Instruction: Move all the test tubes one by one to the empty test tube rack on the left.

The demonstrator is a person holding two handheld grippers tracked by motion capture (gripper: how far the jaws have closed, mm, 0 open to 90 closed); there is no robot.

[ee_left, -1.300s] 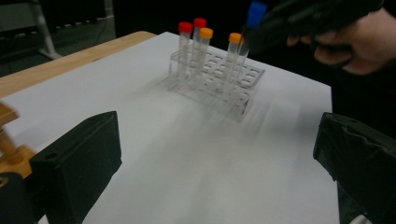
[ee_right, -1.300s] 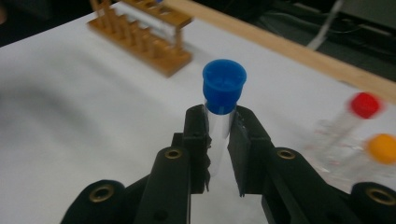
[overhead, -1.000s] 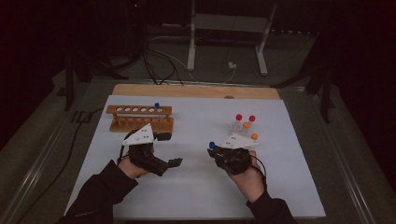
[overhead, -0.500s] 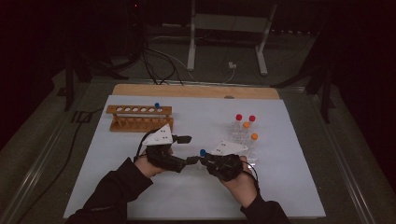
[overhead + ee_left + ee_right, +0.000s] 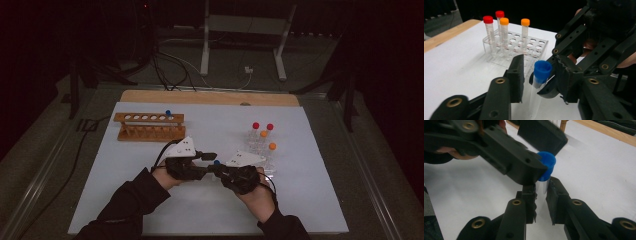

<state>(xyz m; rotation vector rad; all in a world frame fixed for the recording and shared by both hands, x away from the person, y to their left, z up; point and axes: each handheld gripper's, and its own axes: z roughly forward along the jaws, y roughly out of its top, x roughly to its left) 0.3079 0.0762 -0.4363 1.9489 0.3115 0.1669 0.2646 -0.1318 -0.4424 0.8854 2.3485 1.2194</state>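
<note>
The right claw (image 5: 216, 170) is closed tight on a clear tube with a blue cap (image 5: 545, 169). Its two jaws squeeze the clear part just under the cap, and the tube stands almost straight up above the bench (image 5: 150, 200). The left claw (image 5: 210, 162) meets it in the middle of the bench, near the person's side. Its jaws are partly open, one on each side of the blue cap (image 5: 542, 70). One jaw looks like it touches the cap; the other stands a little way off. The left claw holds nothing.

A bit farther back on the right stands a clear plastic rack (image 5: 534, 43). Four tubes stand in it, two with red caps (image 5: 256, 125) and two with orange caps (image 5: 272, 146). Farther back on the left is a wooden rack (image 5: 149, 125), with one blue-capped tube (image 5: 168, 113) standing at its right end. A wooden board (image 5: 210, 97) lies along the far edge of the bench.
</note>
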